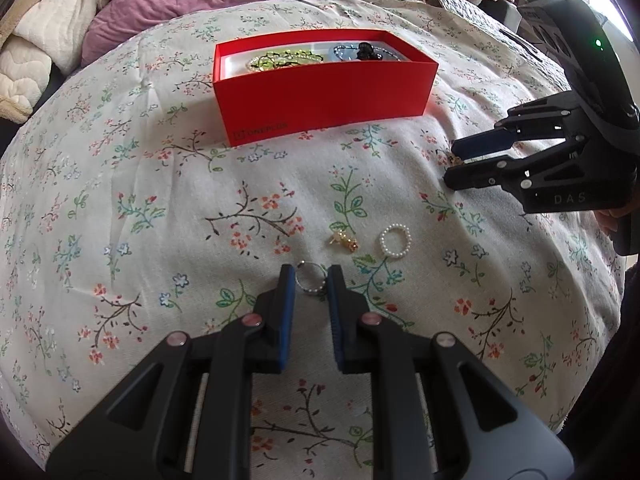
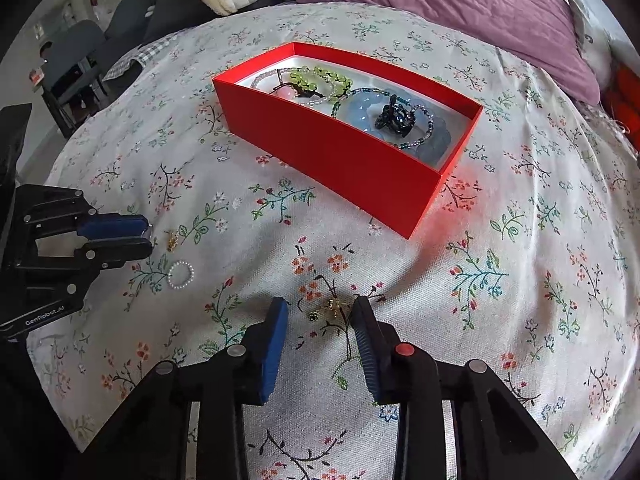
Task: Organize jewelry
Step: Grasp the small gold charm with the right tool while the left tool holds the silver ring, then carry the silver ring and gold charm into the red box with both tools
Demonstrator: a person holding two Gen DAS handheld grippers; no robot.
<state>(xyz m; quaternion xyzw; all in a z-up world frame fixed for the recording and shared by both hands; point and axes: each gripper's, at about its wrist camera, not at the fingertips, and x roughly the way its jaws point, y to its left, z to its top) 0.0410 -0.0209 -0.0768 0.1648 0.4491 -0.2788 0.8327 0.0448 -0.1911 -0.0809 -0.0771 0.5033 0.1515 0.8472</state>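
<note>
Left wrist: left tool (image 1: pixel 311 280) parted around silver ring (image 1: pixel 309 277).

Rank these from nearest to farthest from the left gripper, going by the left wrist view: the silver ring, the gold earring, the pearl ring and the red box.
From the left gripper:
1. Silver ring, right between its fingertips.
2. Gold earring, just ahead, slightly right.
3. Pearl ring, further right on the bedspread.
4. Red box, well ahead, toward the pillows.
</note>
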